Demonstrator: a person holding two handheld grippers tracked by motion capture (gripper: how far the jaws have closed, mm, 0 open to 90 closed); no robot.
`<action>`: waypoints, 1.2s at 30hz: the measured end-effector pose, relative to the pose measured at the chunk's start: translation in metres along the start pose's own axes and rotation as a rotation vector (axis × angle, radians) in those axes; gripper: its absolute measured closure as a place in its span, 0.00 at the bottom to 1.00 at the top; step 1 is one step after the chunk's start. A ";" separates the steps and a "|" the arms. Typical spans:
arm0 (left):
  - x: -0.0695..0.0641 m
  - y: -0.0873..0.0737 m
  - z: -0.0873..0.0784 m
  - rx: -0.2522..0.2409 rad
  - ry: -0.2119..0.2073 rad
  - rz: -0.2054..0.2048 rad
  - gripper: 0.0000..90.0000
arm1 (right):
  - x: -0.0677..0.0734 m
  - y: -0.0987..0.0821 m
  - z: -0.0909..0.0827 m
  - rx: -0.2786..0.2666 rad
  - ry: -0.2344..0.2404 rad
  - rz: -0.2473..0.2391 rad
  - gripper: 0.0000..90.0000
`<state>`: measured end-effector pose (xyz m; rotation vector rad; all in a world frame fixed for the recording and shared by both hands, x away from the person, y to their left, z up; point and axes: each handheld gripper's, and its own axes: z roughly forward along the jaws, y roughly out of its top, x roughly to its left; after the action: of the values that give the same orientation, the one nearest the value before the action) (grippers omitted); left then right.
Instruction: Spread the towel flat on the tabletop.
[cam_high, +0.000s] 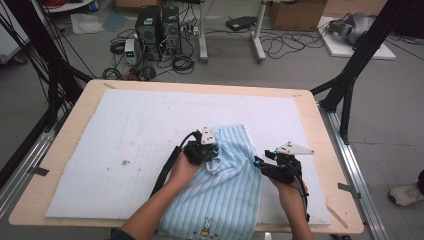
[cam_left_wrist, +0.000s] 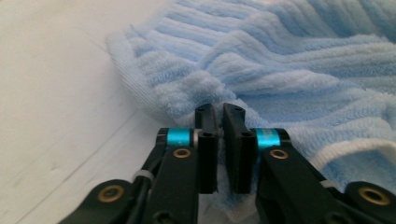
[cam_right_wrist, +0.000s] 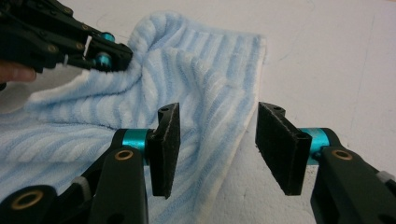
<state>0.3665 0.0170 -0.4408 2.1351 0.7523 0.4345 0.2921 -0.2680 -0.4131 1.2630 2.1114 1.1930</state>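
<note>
A light blue striped towel (cam_high: 220, 190) lies crumpled on the white mat (cam_high: 150, 130), with a small rabbit figure (cam_high: 206, 227) near its front hem. My left gripper (cam_high: 214, 150) is at the towel's left edge, shut on a fold of it. In the left gripper view the two pads (cam_left_wrist: 219, 109) pinch the white-hemmed edge of the towel (cam_left_wrist: 280, 60). My right gripper (cam_high: 257, 162) is at the towel's right edge. Its jaws (cam_right_wrist: 217, 116) stand apart over the towel's (cam_right_wrist: 196, 70) hem without pressing on it. The left gripper (cam_right_wrist: 121, 56) shows farther off, gripping the raised fold.
The white mat covers most of a wooden table (cam_high: 325, 150). Bare mat stretches to the left and far side of the towel. Beyond the table are computer towers (cam_high: 157, 27), cables and black frame legs (cam_high: 350, 75) on the floor.
</note>
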 end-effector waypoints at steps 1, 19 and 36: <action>0.004 -0.001 -0.002 0.000 0.006 -0.006 0.95 | 0.000 0.000 -0.001 0.000 0.002 0.003 0.55; 0.114 -0.043 -0.045 -0.044 0.214 -0.310 0.80 | 0.005 0.000 0.005 0.006 0.034 -0.008 0.55; 0.105 -0.076 -0.105 -0.202 0.074 -0.281 0.23 | 0.001 0.026 0.037 0.012 0.034 -0.029 0.51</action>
<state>0.3629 0.1836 -0.4316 1.8019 0.9909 0.4211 0.3303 -0.2439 -0.4119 1.2216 2.1567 1.1987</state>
